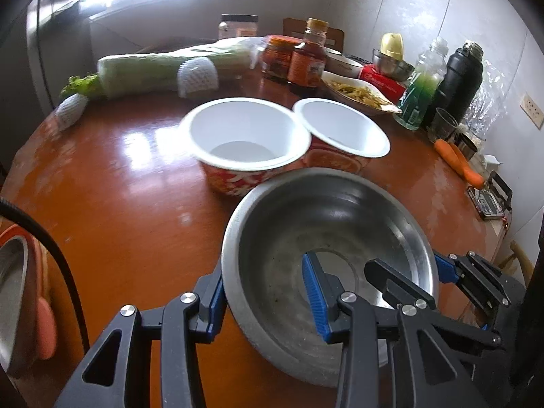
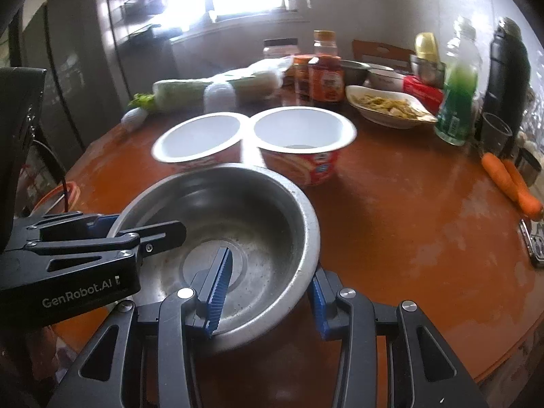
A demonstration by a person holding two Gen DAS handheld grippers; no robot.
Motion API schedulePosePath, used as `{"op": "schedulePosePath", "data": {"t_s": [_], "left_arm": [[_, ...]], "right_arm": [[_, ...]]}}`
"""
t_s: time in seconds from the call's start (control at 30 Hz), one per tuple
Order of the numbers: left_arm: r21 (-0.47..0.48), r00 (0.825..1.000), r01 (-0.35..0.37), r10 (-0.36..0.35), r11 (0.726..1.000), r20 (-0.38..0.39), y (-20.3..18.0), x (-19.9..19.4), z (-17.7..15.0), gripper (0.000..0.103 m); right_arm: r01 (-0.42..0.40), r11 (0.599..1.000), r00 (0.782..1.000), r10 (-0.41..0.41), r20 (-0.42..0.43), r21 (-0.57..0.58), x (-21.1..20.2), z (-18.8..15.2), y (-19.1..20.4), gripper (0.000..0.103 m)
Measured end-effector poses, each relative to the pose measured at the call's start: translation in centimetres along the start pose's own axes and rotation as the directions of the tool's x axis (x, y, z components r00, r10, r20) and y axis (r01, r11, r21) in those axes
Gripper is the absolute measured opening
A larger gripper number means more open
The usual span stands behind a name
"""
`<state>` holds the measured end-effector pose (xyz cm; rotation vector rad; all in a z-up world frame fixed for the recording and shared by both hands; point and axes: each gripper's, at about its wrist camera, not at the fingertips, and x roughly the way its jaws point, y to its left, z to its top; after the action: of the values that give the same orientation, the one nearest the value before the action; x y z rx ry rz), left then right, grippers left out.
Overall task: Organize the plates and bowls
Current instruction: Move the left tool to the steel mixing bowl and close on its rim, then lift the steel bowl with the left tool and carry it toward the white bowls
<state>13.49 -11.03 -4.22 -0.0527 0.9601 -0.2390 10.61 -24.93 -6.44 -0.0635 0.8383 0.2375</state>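
A: Left wrist view: the left hand-held gripper (image 1: 268, 301) pinches the near-left rim of the steel bowl (image 1: 326, 258), mouth up, round, no long axis, near on the surface (image 1: 112, 187).

B: Right wrist view: the right hand-held gripper (image 2: 268, 297) pinches its near-right rim. Two paper bowls (image 2: 251, 136) beyond sit unstacked, so the organizing looks barely begun.

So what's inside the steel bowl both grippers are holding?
The steel bowl holds no food, only specks and scuffs on its base. One finger of the left gripper and one of the right gripper reach inside, covering parts of the wall.
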Motion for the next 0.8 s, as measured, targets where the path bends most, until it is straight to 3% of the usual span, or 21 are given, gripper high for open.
{"op": "schedulePosePath", "data": {"t_s": [0.4,0.8], "left_arm": [[-0.027,0.999,-0.037,0.038,0.999,0.02,3.4,-2.9,-2.1,0.042],[-0.039,0.998,-0.063,0.064,0.997,0.01,4.6,-2.9,-2.9,0.042]], "right_arm": [[-0.047,0.995,0.999,0.045,-0.019,-0.091,-0.6,-0.5,4.7,0.045],[-0.078,0.991,0.996,0.074,-0.047,-0.11,-0.1,-0.9,6.0,0.045]]}}
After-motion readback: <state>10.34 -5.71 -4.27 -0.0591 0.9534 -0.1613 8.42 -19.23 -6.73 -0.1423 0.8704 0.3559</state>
